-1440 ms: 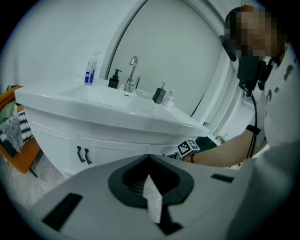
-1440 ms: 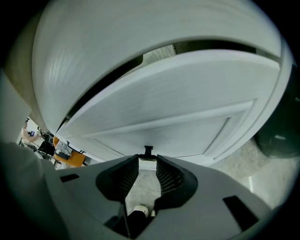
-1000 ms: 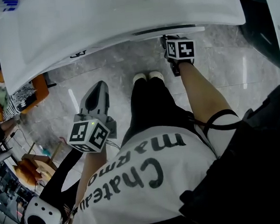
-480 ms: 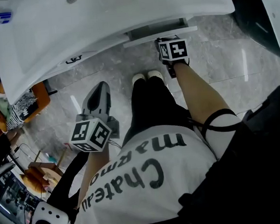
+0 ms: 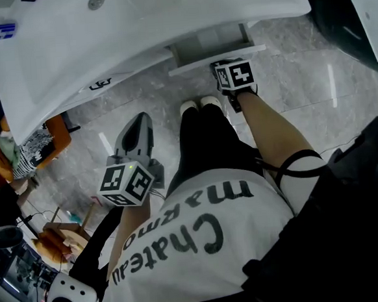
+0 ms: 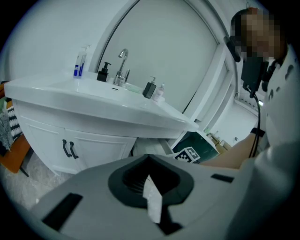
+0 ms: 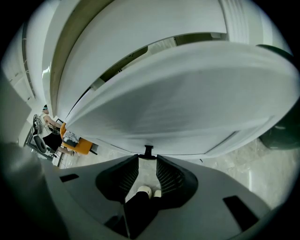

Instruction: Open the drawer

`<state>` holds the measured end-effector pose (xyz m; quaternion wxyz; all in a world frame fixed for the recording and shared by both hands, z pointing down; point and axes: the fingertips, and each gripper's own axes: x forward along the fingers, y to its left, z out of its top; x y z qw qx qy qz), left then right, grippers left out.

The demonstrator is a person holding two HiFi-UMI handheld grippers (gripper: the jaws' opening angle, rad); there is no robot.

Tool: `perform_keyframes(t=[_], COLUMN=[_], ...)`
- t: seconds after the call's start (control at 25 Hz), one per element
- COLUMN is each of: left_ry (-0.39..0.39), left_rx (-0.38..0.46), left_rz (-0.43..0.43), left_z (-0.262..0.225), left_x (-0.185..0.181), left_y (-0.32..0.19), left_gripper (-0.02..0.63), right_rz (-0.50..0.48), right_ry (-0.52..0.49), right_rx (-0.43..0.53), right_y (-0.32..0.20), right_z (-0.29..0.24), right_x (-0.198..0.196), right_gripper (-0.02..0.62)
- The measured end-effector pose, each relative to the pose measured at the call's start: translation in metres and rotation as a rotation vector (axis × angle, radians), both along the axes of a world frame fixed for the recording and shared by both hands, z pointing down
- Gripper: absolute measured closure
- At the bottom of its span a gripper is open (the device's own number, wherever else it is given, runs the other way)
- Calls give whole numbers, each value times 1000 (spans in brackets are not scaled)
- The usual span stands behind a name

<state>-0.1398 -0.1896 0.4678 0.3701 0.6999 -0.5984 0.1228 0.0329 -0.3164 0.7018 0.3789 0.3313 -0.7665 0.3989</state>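
The white drawer (image 5: pixel 210 42) sticks out partway from under the white sink counter (image 5: pixel 134 27). In the head view my right gripper (image 5: pixel 225 65) is at the drawer's front panel (image 5: pixel 215 58), its marker cube just below it. In the right gripper view the jaws of the right gripper (image 7: pixel 148 157) close on the small black drawer handle (image 7: pixel 148 150) on the white panel (image 7: pixel 178 108). My left gripper (image 5: pixel 137 124) hangs beside the person's leg over the floor, away from the vanity. Its fingers meet with nothing held; the left gripper (image 6: pixel 150 158) faces the vanity and the drawer (image 6: pixel 152 146).
Two cabinet doors with black handles (image 6: pixel 69 149) sit left of the drawer. A faucet (image 6: pixel 123 61) and bottles stand on the counter. The person's shoes (image 5: pixel 199 104) are just under the drawer. A dark green bin (image 5: pixel 344 17) stands at the right, an orange seat (image 5: pixel 51 125) at the left.
The drawer has slid out from under the counter toward the person, with the right gripper drawing back on its handle. The left gripper has hardly moved.
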Motion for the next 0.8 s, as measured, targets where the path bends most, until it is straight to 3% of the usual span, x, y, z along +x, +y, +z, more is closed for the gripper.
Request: perform_keyframes(t=[0.8], left_ry=[10], left_rx=[-7], left_rz=[61], left_z=[4], left_x=[15], left_y=[4], left_gripper=[601], right_rz=[9], right_ry=[23], right_rx=[-39], right_y=[17], right_z=[0], right_x=[8], right_gripper=[475])
